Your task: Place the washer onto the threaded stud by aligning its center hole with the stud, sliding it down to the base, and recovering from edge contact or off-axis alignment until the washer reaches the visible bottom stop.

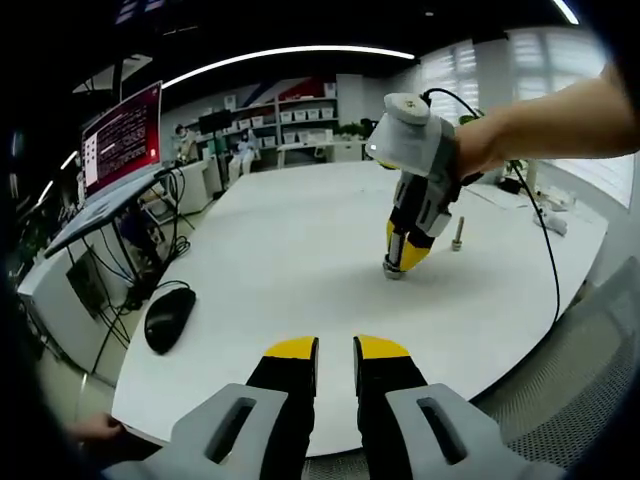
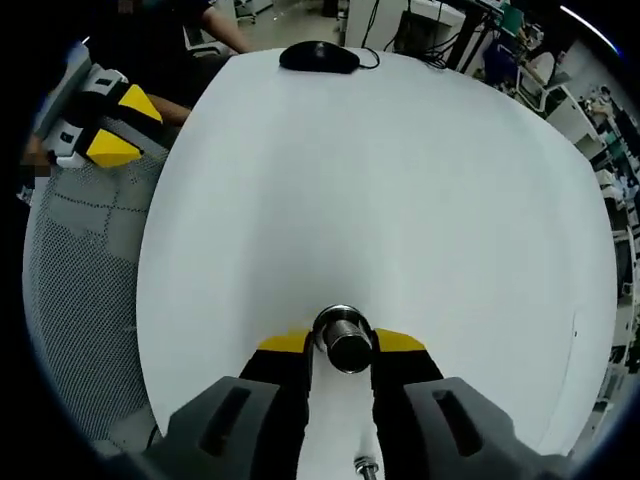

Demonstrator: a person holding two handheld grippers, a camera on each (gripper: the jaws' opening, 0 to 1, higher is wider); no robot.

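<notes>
Right gripper (image 2: 342,343): its jaws pinch a short metal ring-like cylinder, which I take to be the washer (image 2: 343,340), at the yellow tips, low over the desk (image 2: 400,180). In the left gripper view this gripper (image 1: 403,262) points down with its tips at the desk surface and a small metal piece (image 1: 392,268) at them.
Left gripper (image 1: 335,352): jaws nearly together with a narrow gap, nothing between them, hanging off the near desk edge, well apart from the work.
Threaded stud (image 1: 458,233): stands upright on the desk just beside the right gripper, not under the washer. The small metal tip at the bottom of the right gripper view (image 2: 366,466) may be the same stud; I cannot tell.
Washer position: in the right jaws, apart from the stud, not yet threaded on.
Risk, misalignment: the stud sits behind the jaws from the right gripper's camera, so the hole could meet the stud off-axis and catch on its top edge.
Risk, tipping: the stud looks free-standing; a sideways push could knock it over.
Risk, slip: a round smooth part could twist out of the pinch.
Counts: two grippers, one washer, one stud, one desk, one computer mouse (image 1: 168,318), one lit monitor (image 1: 122,138).
</notes>
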